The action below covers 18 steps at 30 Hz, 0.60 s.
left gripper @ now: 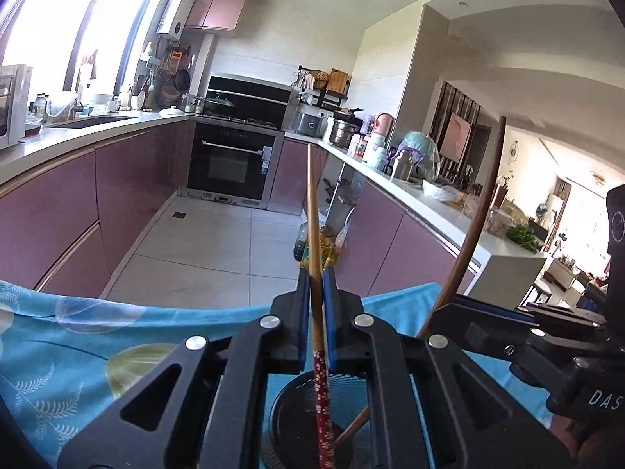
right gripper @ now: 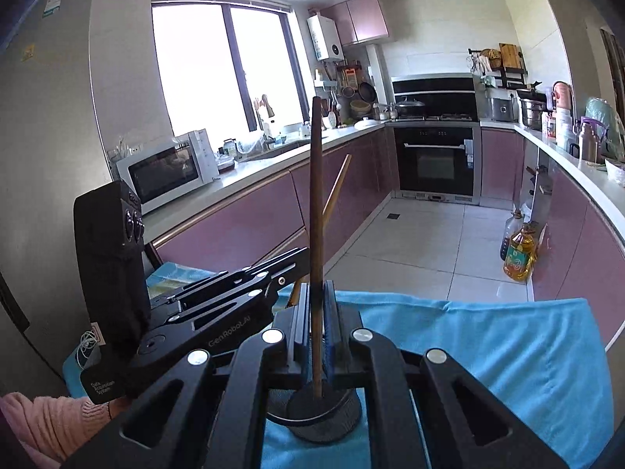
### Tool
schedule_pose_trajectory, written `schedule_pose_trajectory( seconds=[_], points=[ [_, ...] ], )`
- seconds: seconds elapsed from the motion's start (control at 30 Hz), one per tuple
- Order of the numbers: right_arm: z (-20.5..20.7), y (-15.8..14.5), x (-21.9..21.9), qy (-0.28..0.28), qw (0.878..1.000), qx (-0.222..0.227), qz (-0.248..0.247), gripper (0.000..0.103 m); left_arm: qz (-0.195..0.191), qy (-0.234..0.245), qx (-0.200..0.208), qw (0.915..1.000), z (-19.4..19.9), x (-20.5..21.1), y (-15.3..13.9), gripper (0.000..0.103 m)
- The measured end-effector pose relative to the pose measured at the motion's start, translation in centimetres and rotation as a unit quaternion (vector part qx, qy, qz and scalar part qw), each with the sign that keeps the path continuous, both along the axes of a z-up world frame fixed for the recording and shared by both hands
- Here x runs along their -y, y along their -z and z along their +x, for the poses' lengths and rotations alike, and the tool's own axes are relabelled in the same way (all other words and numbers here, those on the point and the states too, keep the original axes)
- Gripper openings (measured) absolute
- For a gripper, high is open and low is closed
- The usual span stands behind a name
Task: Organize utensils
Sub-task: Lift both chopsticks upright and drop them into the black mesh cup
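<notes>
Cloth [right gripper: 488,336] in blue covers the table, and the black mesh holder [right gripper: 320,414] stands on it below both grippers. The left gripper [left gripper: 316,273] is clamped on a pale chopstick [left gripper: 312,211], the right gripper [right gripper: 318,285] on a dark chopstick [right gripper: 315,179]. The sticks could collide or miss the holder's rim, because both tools crowd together.

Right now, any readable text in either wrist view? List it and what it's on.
"GenRoboLAI": on the black left gripper arm, right wrist view.
"Data Acquisition System": on its black handle end.
"DAS": cut off, on the black right gripper body, left wrist view.
Yellow oil bottle label, fridge stickers: too blurred.
</notes>
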State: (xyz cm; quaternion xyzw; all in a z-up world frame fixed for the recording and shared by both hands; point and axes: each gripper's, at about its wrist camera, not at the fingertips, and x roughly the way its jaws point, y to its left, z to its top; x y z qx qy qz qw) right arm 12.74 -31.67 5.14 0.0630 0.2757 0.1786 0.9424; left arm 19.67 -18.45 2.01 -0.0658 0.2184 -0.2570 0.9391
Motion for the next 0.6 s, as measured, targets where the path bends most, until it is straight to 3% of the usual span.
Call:
schedule_pose_trajectory(
  seconds=[0.33,0.5,0.6],
  points=[
    [2.0,1.9,-0.1,0.008,0.999,-0.053,0.010,0.009,0.069,-0.001,0.005,0.9976,-0.8,0.0,2.9,0.008],
    [2.0,1.7,0.1,0.024,0.999,-0.045,0.008,0.025,0.069,-0.011,0.005,0.9975,-1.6,-1.2,2.4,0.024],
    [1.6,1.6,0.3,0.038,0.999,-0.037,0.006,0.032,0.071,-0.023,0.008,0.9972,-2.9,-2.4,1.9,0.039]
  ],
)
